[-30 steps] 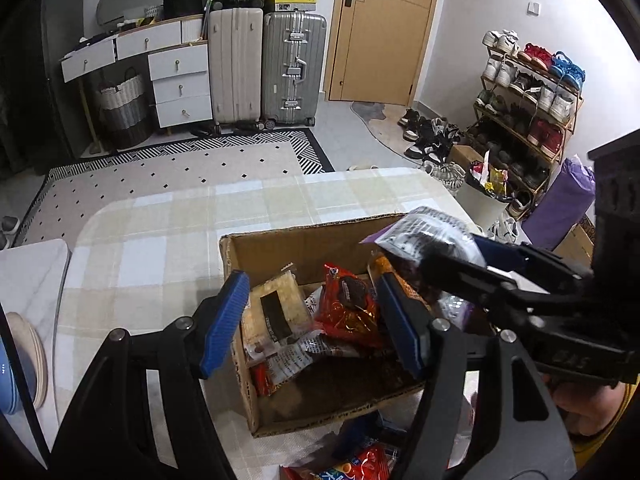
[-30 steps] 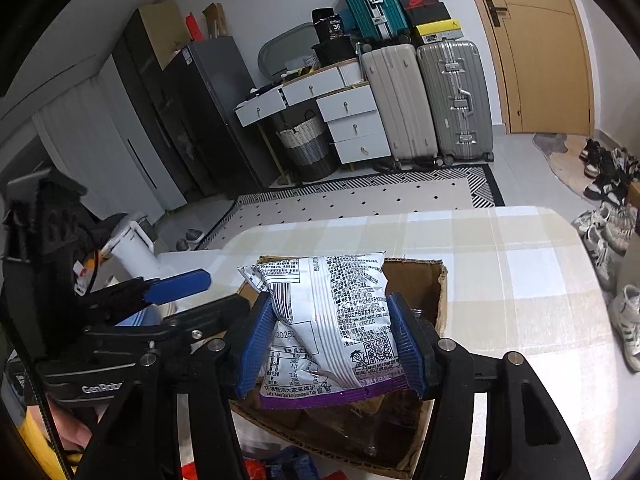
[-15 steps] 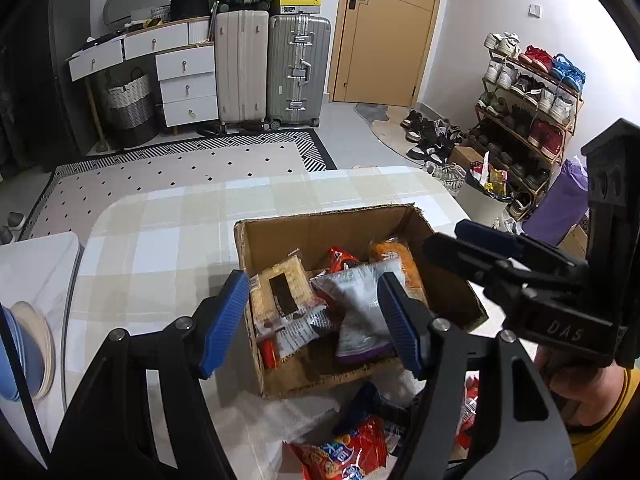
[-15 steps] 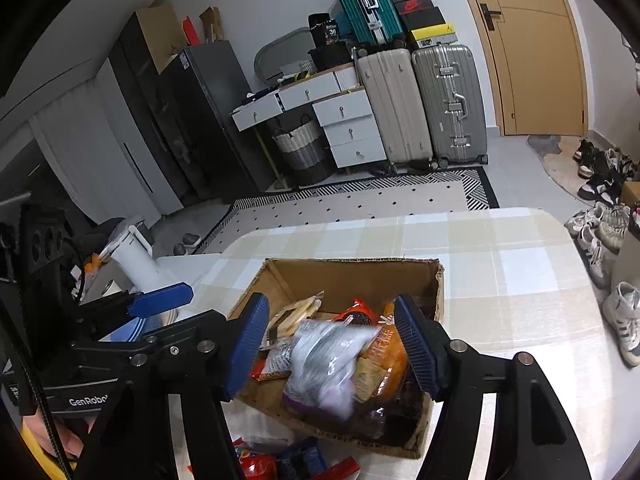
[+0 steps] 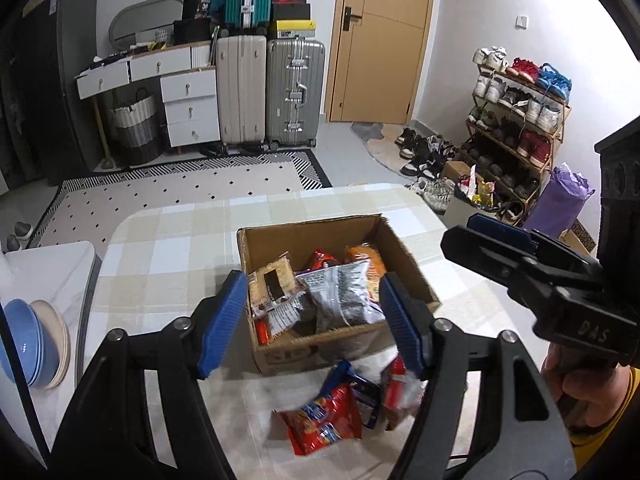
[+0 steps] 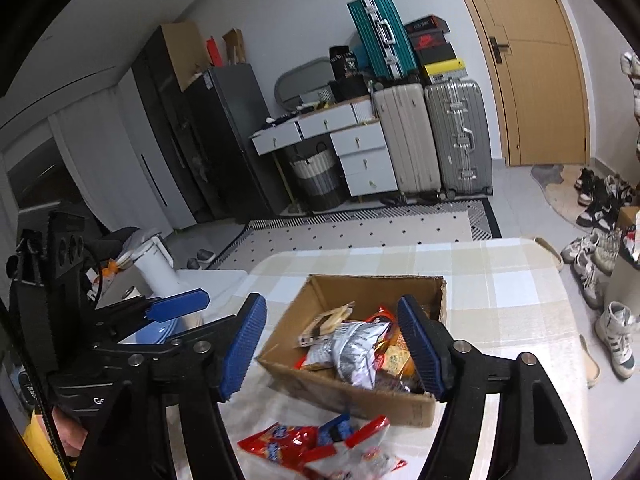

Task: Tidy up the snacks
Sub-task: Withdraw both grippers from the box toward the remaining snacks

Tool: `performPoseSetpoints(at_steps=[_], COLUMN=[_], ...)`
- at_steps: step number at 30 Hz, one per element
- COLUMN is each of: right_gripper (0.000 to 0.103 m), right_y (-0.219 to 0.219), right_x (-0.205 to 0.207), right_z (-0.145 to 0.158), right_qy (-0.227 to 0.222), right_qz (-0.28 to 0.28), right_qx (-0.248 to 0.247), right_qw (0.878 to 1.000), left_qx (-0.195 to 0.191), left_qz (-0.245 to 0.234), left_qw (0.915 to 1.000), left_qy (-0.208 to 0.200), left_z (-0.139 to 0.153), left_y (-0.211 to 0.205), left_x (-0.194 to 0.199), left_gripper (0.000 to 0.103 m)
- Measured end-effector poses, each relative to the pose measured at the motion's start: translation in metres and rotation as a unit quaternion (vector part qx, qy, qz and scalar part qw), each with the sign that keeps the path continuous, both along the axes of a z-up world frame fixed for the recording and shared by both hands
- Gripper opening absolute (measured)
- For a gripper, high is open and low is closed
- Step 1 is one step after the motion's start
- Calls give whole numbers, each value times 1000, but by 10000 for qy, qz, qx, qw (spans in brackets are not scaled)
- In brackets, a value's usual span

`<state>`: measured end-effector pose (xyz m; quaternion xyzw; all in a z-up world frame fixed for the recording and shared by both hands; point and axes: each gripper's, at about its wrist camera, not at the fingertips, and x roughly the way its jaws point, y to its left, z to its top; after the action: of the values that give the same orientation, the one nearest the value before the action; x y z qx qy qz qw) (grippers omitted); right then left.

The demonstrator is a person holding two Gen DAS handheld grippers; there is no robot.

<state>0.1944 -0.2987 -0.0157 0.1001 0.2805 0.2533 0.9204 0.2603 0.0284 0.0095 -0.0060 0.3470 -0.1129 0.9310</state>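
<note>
Snack packets (image 5: pixel 340 300) fill the cardboard box (image 5: pixel 404 256) on the checked table (image 5: pixel 168 248), a silver bag (image 6: pixel 356 348) lying on top. The box lies ahead of and below both grippers. The left gripper (image 5: pixel 312 320) and right gripper (image 6: pixel 332 348) have just been opening; their jaws stand apart with nothing between them. More packets (image 5: pixel 324 416) lie loose on the table just before the box, under the grippers.

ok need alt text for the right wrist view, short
An open, empty right hand-held gripper hangs over a cardboard box of snack packets, a silver-white bag on top. More packets lie loose on the checked table in front of it; the left hand-held gripper shows at the left.
</note>
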Motion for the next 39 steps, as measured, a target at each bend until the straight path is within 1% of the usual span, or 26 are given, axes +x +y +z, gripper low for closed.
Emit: performPoseSetpoints(at_steps=[6,8,9,12,14,16,20,23,24,27,29,30,33,35,36,39], right_gripper=[72,74,77,84,87,93,96,100,100,102,102,102,102,102,102,102], right_y=[-6,-11,-13,-16,-19,-23,-31,-34,-35,-42,-47,-50,-54,-53,-51,-48], right_x=[-54,-72,-80,-110,-135,-155,-193,-218,-224,-248,-260,-263,-275,-280,-280,-275], right_z=[27,38,43,63,77,90,104,108,107,102,94,89,67,45,35,0], right_qy=[-391,-502,-559,-856,-1070,-1274,-1566,-1738,-1779,-2028,-2121,-2136,-2189,-2187,-2139,-1845], right_qz=[39,26,3,-21,-144,-173,-187,-234,-272,-475,-596,-607,-761,-837,-877,-810], right_qx=[-80,-30,-14,28,-26,36,135,143,142,126,127,158,207,194,173,113], right_qw=[9992,9987,9984,9963,9942,9917,9874,9844,9836,9780,9753,9749,9726,9720,9727,9794], left_qx=[-4,20,38,-42,-47,-34,10,-75,-108,-205,-246,-255,-261,-232,-229,-132], left_qz=[-41,-43,1,12,74,80,169,207,223,326,430,541,735,880,932,1094], left_qw=[9997,9995,9994,9983,9967,9950,9903,9886,9882,9851,9821,9790,9733,9724,9736,9793], left_qy=[-238,-309,-354,-587,-806,-1000,-1381,-1491,-1513,-1674,-1820,-1948,-2160,-2148,-2071,-1697], left_z=[30,40,46,68,83,95,119,128,130,134,131,128,114,94,84,47], left_y=[-11,-14,-15,-16,-14,-13,-7,3,6,21,32,39,54,63,67,75], left_x=[-46,-62,-73,-107,-132,-154,-197,-224,-232,-261,-277,-289,-300,-306,-307,-302], left_gripper=[71,75,79,79,80,85,87,94,103,103,103,103,103,103,103,103])
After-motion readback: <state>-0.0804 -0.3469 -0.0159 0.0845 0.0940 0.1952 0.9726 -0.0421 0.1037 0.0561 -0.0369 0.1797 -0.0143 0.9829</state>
